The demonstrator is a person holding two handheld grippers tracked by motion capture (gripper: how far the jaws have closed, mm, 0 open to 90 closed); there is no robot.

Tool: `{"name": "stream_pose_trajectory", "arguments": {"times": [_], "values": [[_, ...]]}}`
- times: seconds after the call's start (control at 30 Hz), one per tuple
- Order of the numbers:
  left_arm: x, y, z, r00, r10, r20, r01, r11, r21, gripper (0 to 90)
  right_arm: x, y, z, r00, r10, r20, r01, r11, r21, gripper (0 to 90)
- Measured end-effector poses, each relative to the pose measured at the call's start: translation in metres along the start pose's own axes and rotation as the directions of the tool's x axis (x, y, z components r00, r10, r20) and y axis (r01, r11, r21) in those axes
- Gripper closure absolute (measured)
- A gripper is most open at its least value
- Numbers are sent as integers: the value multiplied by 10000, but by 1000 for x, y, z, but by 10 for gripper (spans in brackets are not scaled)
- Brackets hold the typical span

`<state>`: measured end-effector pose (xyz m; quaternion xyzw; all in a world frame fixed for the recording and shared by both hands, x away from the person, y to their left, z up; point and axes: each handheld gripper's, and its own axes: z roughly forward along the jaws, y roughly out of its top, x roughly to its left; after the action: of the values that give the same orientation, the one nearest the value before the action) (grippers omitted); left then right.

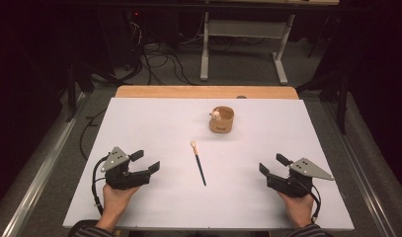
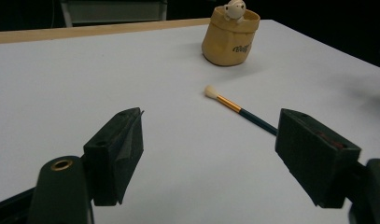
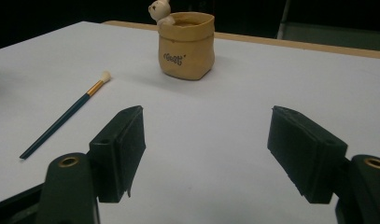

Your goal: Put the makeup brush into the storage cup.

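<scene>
Lying flat on the white table, a paintbrush with a dark handle and pale tip rests just in front of a small tan pot, its tip toward the pot and not touching it. A little bear figure peeks over the pot's rim. The left gripper sits well to the left of the brush, the right gripper well to its right, both with jaws spread wide and nothing between them.

In the left gripper view, a jaw hides the brush's handle end; the pot's lettering is blurred.
</scene>
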<state>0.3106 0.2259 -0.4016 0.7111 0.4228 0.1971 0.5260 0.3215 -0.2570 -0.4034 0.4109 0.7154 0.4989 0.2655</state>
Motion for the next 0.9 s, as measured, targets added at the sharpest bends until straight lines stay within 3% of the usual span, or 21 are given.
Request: {"name": "stream_pose_trajectory", "arguments": {"times": [0.9], "values": [[-1,0,-1,9999,-134,29,134,9999,35,238,-1,0,-1,10000,41,-41,-42,10000,-33,297]]}}
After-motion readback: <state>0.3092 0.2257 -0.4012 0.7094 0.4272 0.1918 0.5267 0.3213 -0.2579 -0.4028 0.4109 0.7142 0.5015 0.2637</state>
